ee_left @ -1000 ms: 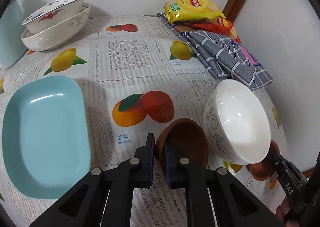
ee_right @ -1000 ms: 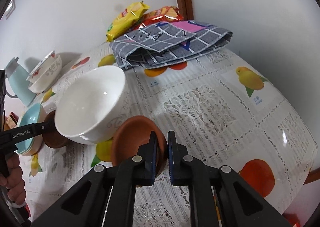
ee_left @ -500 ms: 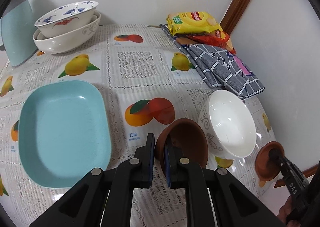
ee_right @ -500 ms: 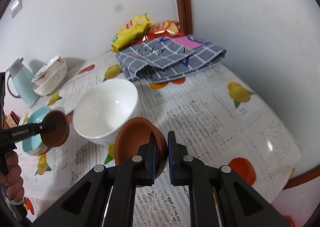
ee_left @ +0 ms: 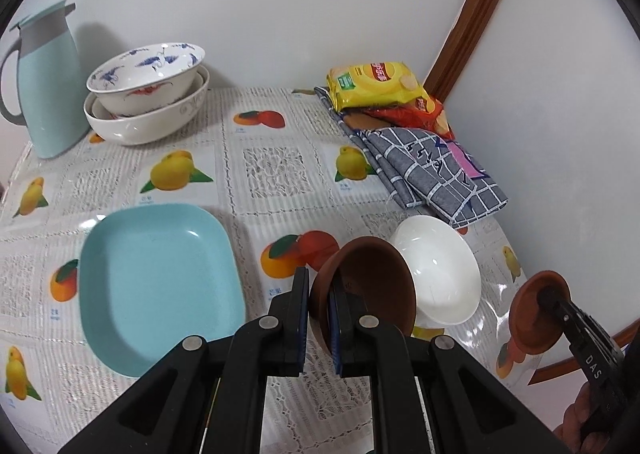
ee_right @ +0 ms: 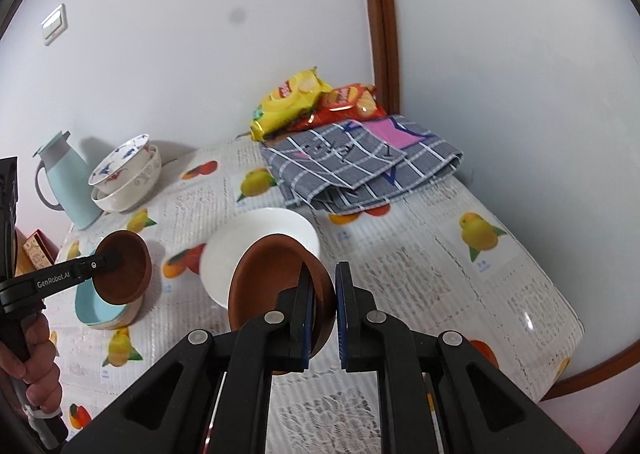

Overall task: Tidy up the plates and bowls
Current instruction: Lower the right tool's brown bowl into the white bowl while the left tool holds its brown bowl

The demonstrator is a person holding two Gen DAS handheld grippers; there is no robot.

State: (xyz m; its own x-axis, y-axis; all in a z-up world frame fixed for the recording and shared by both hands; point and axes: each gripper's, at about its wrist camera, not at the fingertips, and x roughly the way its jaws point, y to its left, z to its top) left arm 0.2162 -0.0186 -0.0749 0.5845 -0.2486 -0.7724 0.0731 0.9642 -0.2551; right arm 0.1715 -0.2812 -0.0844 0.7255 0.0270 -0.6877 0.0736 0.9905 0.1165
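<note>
Table (ee_left: 280,169): blue dish (ee_left: 160,286) near the front edge, stacked bowls (ee_left: 148,93) at the far left corner, white bowl (ee_left: 440,270) toward the right edge. Each gripper pinches a brown bowl by its rim, above the table: left gripper (ee_left: 319,310) with left brown bowl (ee_left: 368,282); right gripper (ee_right: 323,306) with right brown bowl (ee_right: 272,278). Risk: thin rim grips let a tilted bowl slip, or the two collide.

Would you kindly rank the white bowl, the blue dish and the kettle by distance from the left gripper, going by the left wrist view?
1. White bowl, just right of the left gripper.
2. Blue dish, on the left, slightly farther.
3. Kettle, far back left, by the wall.
</note>
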